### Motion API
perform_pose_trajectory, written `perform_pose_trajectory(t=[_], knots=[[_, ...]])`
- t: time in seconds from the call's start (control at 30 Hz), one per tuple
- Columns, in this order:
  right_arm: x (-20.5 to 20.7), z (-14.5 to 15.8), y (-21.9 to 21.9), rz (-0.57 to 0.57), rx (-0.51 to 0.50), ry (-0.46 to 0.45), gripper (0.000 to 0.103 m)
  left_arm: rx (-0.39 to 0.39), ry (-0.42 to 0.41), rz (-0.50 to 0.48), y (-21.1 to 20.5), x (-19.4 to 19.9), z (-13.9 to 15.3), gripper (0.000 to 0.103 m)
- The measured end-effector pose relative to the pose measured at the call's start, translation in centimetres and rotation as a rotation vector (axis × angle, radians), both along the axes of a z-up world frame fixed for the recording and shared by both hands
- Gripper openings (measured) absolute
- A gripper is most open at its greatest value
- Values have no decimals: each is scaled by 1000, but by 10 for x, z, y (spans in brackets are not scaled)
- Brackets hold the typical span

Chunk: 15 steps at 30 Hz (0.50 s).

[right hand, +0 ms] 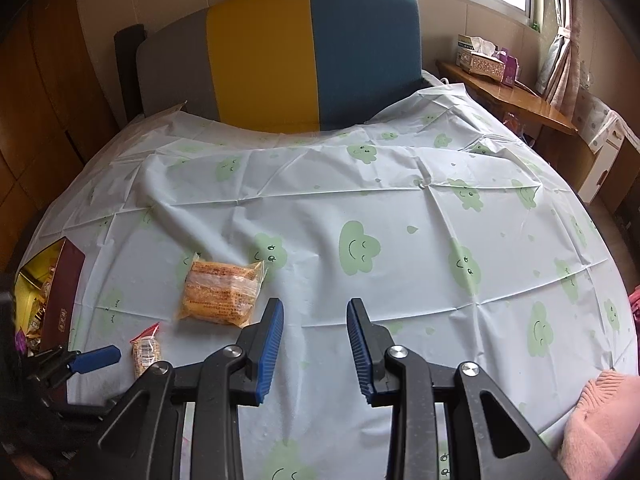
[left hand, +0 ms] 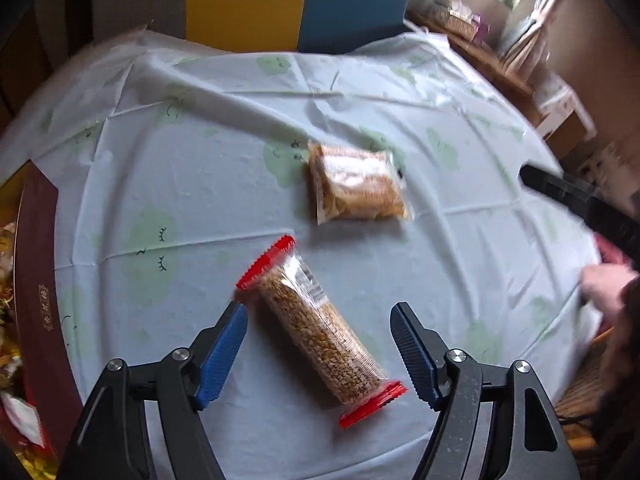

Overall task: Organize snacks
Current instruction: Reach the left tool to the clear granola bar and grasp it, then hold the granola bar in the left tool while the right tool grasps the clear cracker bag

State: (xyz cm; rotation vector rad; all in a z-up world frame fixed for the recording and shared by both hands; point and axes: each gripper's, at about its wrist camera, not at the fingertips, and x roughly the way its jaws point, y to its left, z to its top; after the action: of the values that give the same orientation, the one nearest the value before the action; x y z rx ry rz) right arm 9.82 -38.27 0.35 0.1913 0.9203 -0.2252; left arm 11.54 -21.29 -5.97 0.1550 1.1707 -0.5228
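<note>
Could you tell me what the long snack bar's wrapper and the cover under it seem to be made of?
Snack bar wrapper: apparently thin clear plastic film, glossy, since the grains show through; its crimped ends are red and serrated. Cover: probably thin plastic or coated sheet, pale blue with green cloud prints, holding sharp fold creases with a slight sheen.

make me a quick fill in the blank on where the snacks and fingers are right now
1. The long clear snack tube has ____ crimped ends.
2. It lies between the left gripper's blue fingers, which are ____.
3. The square orange snack packet lies on the ____-printed tablecloth.

Missing words: red; open; cloud
</note>
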Motion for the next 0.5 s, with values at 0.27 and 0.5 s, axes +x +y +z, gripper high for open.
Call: perform_pose_trajectory(t=[0.27, 0.5], knots=[[0, -4, -3, -12, 3, 15, 33, 75, -88, -46, 3, -19, -19, 32], [3, -10, 4, 15, -17, 44, 33, 99, -205, -105, 54, -51, -22, 34]])
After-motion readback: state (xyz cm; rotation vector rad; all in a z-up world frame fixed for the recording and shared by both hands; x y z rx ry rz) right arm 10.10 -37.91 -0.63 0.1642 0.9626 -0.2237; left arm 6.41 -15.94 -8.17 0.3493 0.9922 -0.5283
